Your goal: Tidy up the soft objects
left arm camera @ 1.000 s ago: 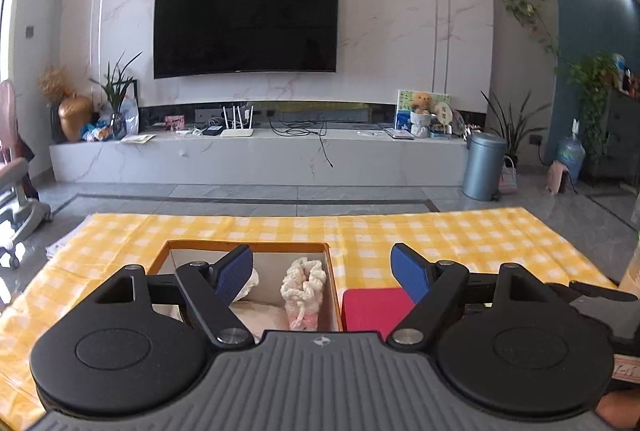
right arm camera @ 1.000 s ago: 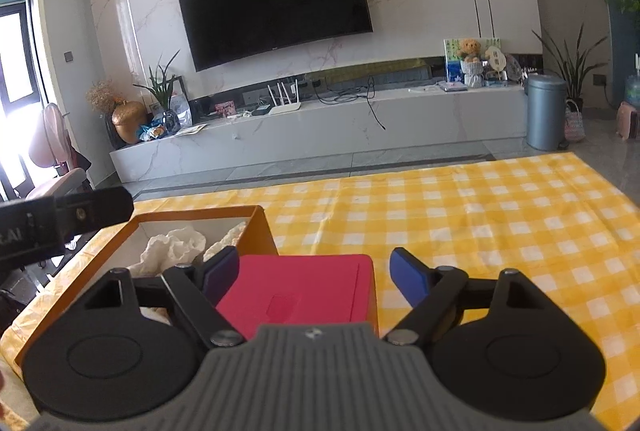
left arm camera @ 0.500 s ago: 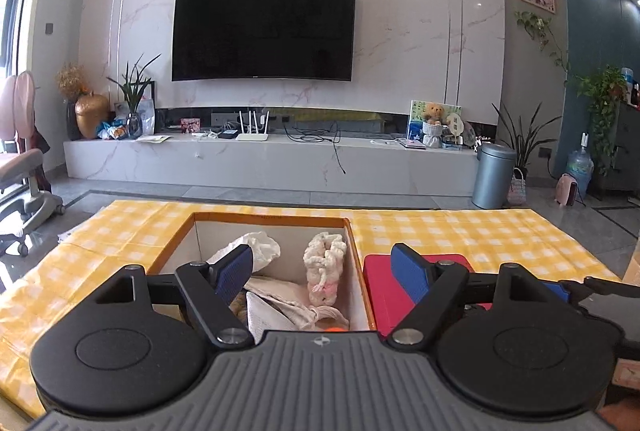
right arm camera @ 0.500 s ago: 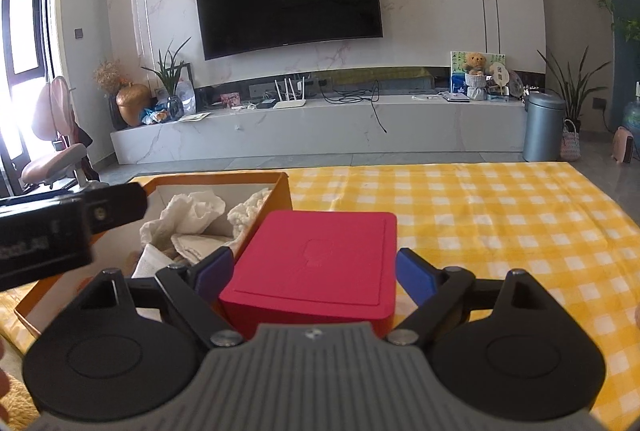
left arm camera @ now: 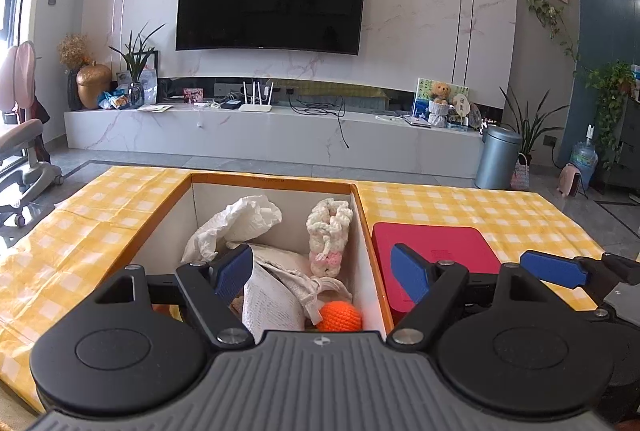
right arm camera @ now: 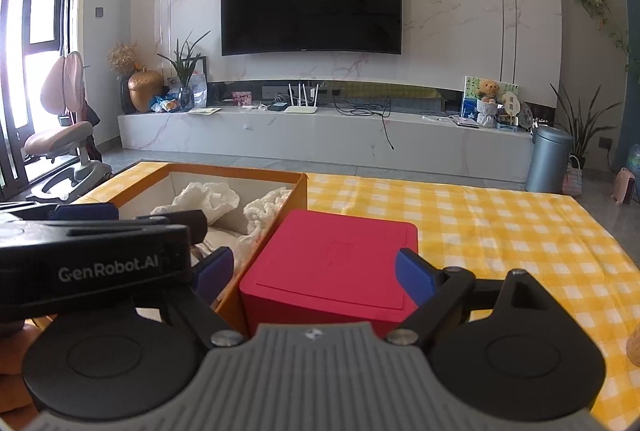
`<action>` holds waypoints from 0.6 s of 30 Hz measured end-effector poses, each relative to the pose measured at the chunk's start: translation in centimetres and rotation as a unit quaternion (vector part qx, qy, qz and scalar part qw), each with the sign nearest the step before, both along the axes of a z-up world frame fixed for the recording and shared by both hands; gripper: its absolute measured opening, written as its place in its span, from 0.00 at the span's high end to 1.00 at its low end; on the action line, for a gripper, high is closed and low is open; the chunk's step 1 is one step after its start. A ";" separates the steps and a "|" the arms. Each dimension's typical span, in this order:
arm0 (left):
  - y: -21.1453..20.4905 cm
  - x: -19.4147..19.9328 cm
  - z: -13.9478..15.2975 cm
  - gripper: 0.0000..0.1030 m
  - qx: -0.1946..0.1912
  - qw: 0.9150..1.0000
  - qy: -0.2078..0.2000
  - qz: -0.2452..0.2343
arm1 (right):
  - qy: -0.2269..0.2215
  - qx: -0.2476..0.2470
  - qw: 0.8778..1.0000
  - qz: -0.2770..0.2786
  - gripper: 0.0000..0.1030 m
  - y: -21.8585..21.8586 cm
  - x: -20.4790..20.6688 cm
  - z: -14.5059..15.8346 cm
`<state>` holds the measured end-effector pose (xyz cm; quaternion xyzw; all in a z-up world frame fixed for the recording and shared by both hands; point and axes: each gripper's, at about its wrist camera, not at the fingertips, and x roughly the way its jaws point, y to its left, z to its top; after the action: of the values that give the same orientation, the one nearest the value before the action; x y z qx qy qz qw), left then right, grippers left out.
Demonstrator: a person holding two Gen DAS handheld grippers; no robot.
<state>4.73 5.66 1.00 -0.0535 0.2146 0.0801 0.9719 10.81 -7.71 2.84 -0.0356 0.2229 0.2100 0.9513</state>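
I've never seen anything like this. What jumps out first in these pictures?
Two black claws with blue pads fill the foreground, the left claw open over an orange box of soft things: crumpled white cloth, a knitted piece, an orange ball. The right claw is open around a red box beside it, all on a yellow checked cloth.

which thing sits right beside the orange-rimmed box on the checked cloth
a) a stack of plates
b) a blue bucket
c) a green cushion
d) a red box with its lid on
d: the closed red box rests on the yellow checked cloth right against the right wall of the orange-rimmed box, which holds the soft items.
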 end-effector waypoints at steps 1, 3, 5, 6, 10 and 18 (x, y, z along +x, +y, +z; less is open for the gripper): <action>-0.1 0.1 0.0 0.11 0.002 1.000 0.001 -0.002 | 0.002 0.001 1.000 -0.001 0.16 0.0 0.0 0.0; -0.1 -0.1 0.0 0.10 0.007 1.000 -0.003 -0.003 | 0.004 0.001 1.000 -0.001 0.16 -0.1 0.0 -0.2; -0.1 -0.1 0.0 0.11 0.006 1.000 -0.003 -0.004 | 0.000 -0.002 1.000 -0.002 0.16 0.1 0.0 -0.1; -0.1 -0.2 0.0 0.11 0.003 1.000 -0.003 -0.005 | 0.000 -0.003 1.000 -0.002 0.16 0.1 0.1 0.0; 0.0 -0.3 0.4 0.10 0.000 1.000 -0.007 -0.007 | -0.004 0.003 1.000 -0.005 0.16 -0.1 0.1 0.1; 0.0 -0.2 0.6 0.10 0.013 1.000 -0.004 -0.010 | -0.004 0.006 1.000 -0.008 0.16 0.0 0.0 -0.1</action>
<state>4.48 5.62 1.59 -0.0386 0.2105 0.0732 0.9741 10.83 -7.72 2.78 -0.0291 0.2184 0.2032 0.9540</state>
